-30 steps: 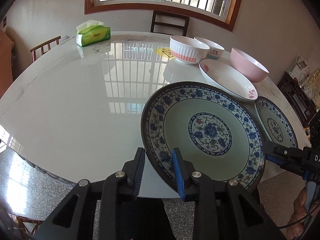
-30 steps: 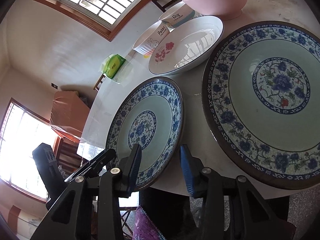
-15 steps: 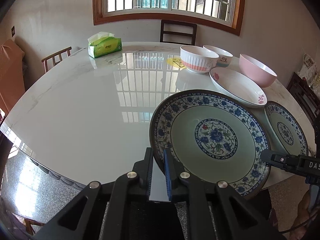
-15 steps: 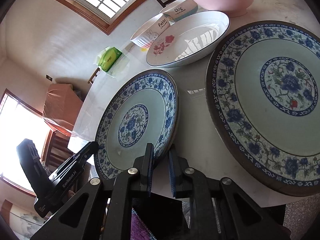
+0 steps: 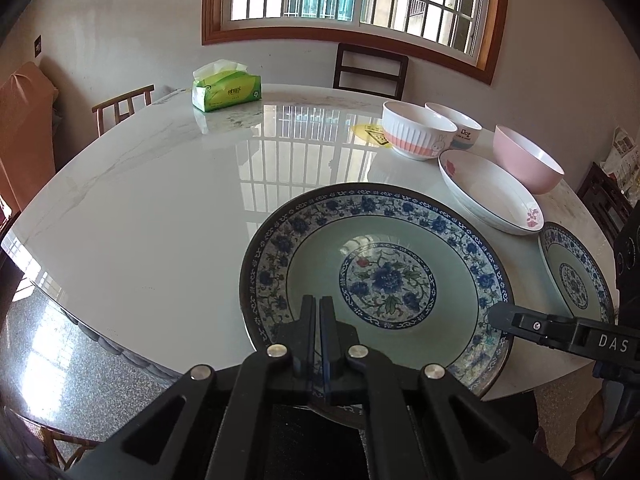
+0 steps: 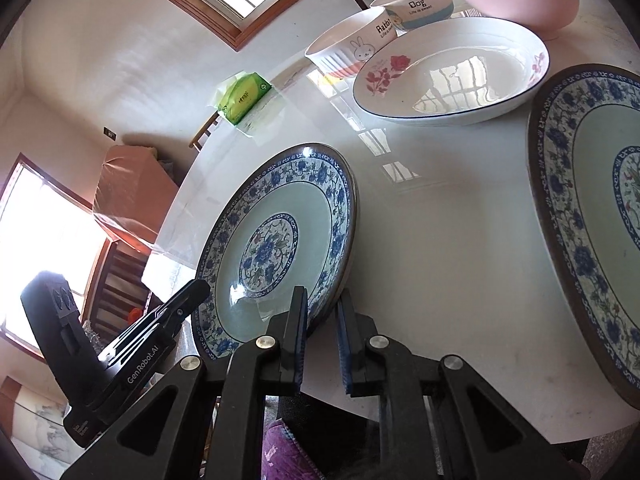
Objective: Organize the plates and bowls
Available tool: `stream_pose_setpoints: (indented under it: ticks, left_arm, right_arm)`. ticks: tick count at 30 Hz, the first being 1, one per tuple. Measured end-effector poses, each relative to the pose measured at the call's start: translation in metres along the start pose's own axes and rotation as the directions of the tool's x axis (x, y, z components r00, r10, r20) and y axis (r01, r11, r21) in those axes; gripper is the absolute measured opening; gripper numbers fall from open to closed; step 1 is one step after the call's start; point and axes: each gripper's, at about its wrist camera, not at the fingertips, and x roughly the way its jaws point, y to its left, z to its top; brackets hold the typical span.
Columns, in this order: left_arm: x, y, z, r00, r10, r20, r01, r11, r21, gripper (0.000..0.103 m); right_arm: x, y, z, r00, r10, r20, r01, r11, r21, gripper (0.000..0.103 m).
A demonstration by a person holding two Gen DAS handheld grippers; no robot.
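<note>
Both grippers were closed on the same blue-and-white plate point(image 5: 384, 280), which sat at the near edge of the round marble table point(image 5: 160, 200), its near rim hanging out past that edge. The left gripper point(image 5: 319, 312) had its jaws pressed nearly together with the plate's near rim pinched thinly between them, while the right gripper point(image 6: 322, 312) gripped the rim from the plate's right side, its blue pads showing a wider gap because the sloped rim sat between them. In the right wrist view the plate looked tilted, so it was probably lifted off the marble on one side, though whether it was fully clear could not be told. A second blue-and-white plate point(image 6: 592, 208) lay to the right along the same edge, apparently the stacking target. Toward the far right edge stood a white oval dish point(image 5: 488, 188) with red flowers, a pink bowl point(image 5: 528, 164), a rabbit-printed bowl point(image 5: 416, 136) and a smaller bowl point(image 5: 460, 128) marked "Dog". A green tissue pack point(image 5: 226, 90) stood at the far left edge. The main danger was the glazed rim slipping: both holds caught only a narrow strip of smooth, sloping ceramic, and if the two hands moved unevenly the plate could twist out and fall past the table edge to the floor. Swinging it right too low could knock it against the second plate and chip both, or nudge the oval dish.
</note>
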Motion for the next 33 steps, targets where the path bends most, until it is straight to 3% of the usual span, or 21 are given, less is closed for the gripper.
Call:
stream_pose_setpoints:
  ticks: [17, 21, 25, 28, 30, 33]
  left_arm:
    - [0.006, 0.058, 0.012, 0.999, 0.037, 0.005, -0.036, 0.987, -0.159, 0.002]
    - [0.004, 0.063, 0.012, 1.000, 0.005, 0.020, -0.001, 0.983, -0.182, 0.002]
    - [-0.019, 0.056, 0.014, 0.997, -0.020, 0.077, 0.033, 0.983, -0.182, 0.005]
    - [-0.047, 0.035, 0.014, 0.987, -0.061, 0.146, 0.080, 0.988, -0.133, 0.019]
    - [-0.062, 0.011, 0.013, 0.979, -0.124, 0.164, 0.138, 0.988, -0.073, 0.040]
    - [-0.072, -0.032, 0.011, 0.959, -0.246, 0.141, 0.247, 0.969, 0.016, 0.050]
  right_arm:
    - [0.017, 0.003, 0.007, 1.000, 0.009, 0.001, -0.009, 0.999, 0.046, 0.013]
    - [0.015, 0.001, 0.007, 1.000, 0.018, 0.008, -0.019, 0.999, 0.050, 0.015]
    - [-0.018, -0.010, 0.007, 0.995, 0.034, 0.089, -0.037, 0.999, 0.037, 0.021]
    - [-0.066, -0.025, 0.001, 0.985, 0.025, 0.169, -0.027, 1.000, 0.012, 0.027]
    - [-0.102, -0.039, -0.006, 0.978, -0.036, 0.206, 0.039, 0.999, -0.011, 0.037]
    - [-0.158, -0.074, -0.014, 0.958, -0.125, 0.259, 0.121, 0.992, 0.032, 0.053]
